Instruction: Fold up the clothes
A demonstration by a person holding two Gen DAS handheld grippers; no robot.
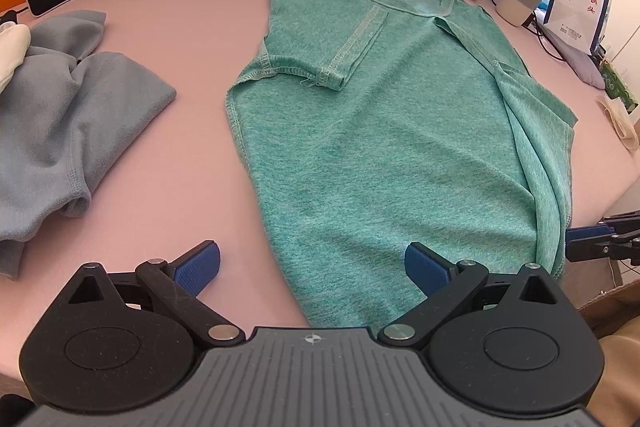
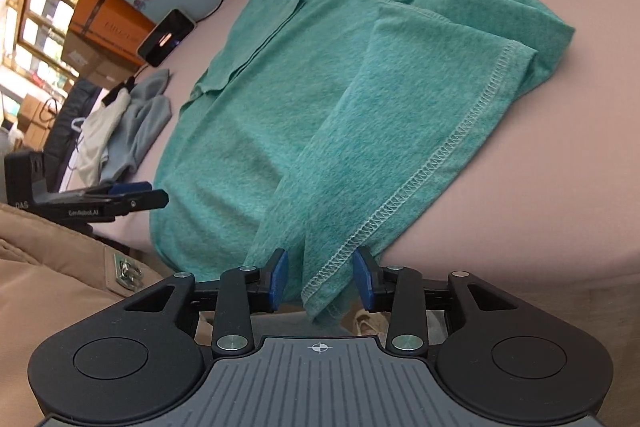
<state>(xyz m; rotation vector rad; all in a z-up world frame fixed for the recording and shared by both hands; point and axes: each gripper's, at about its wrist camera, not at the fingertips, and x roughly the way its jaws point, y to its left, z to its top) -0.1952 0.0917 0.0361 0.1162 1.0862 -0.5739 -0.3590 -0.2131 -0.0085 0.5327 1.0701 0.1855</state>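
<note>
The green T-shirt is lying on the pink table with both sides folded in, both the left gripper and the right gripper are gaping empty, and lengthwise folding is remaining.

T-shirt on table, sweater left

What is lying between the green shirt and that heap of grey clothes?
Nothing: only bare pink tabletop separates the green shirt from the grey clothes, as the left wrist view shows.
</note>
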